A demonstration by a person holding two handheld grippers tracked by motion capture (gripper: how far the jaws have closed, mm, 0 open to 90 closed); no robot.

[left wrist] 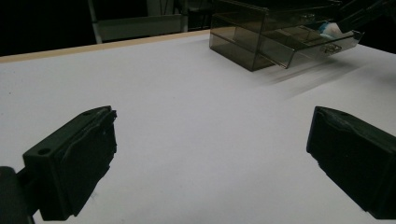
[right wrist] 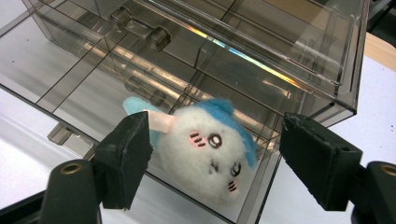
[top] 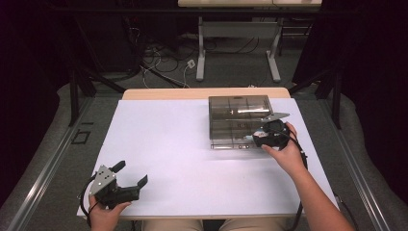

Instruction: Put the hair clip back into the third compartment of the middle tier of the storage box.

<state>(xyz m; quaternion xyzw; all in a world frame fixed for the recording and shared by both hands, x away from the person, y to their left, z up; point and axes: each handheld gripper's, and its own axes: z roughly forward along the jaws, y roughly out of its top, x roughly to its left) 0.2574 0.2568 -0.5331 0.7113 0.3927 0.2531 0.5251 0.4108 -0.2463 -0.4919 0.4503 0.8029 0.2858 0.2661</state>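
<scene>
Right tongs (right wrist: 212, 158) hang open around the plush (right wrist: 205, 154) lying in the drawer (right wrist: 70, 70) near the desk's far right corner, left tongs (left wrist: 210, 154) wide.

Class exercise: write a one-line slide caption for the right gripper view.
Right gripper with jaws open around a white-and-blue plush toy lying in the pulled-out drawer of a smoky clear plastic organiser.

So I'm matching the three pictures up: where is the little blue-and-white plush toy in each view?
High view: plush toy is a pale speck in the pulled-out drawer, just left of the right gripper.
Left gripper view: top right, a blue-white bit at the drawer's far end.
Right gripper view: centre, lying in the drawer between open fingers.
Shared landmark: the smoky clear drawer box.
</scene>
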